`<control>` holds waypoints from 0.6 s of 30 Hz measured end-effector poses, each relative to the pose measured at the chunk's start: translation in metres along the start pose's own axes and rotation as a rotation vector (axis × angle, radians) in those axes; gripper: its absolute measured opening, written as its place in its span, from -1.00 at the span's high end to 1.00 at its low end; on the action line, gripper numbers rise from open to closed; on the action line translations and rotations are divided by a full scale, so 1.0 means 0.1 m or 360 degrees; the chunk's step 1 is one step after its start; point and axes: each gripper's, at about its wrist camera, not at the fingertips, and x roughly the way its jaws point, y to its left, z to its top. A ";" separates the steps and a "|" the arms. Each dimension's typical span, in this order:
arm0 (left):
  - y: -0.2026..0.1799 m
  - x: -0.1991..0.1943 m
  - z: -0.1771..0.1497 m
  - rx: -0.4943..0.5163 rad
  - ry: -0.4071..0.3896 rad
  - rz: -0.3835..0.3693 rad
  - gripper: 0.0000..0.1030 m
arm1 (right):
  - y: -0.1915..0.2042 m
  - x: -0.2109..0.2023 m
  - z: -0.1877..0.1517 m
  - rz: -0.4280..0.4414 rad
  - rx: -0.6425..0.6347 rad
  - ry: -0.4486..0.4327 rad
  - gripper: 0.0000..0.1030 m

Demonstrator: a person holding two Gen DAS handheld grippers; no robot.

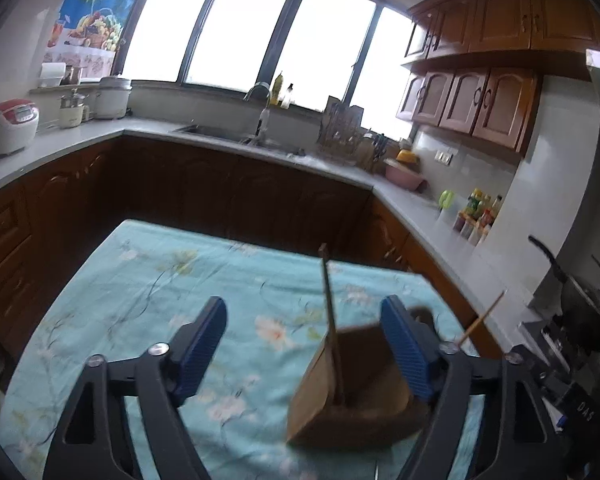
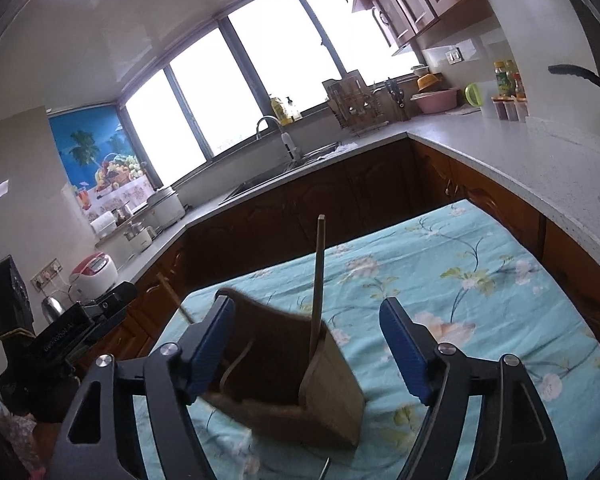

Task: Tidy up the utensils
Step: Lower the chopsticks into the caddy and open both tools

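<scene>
While both grippers gape, wooden holder (image 2: pixel 300 380) stands beside each inner finger.

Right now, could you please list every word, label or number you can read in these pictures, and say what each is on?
"DAS": white letters, partly cut off, on the black gripper body at the left view's right edge.
White print on the black gripper body in the right view: too blurred to read.
Labels on the sauce bottles and the white-and-red rice cooker: too small.

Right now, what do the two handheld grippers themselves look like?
Both match: left gripper and right gripper have black angular linkage frames with silver round pivot bolts, and blue ribbed pads on each finger. No cables or sleeves are visible.
</scene>
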 end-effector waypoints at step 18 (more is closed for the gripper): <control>0.21 -1.09 -0.51 -0.0033 0.0329 0.0093 -0.59 | -0.03 -0.72 -0.70 -0.0059 0.0028 0.0220 -0.62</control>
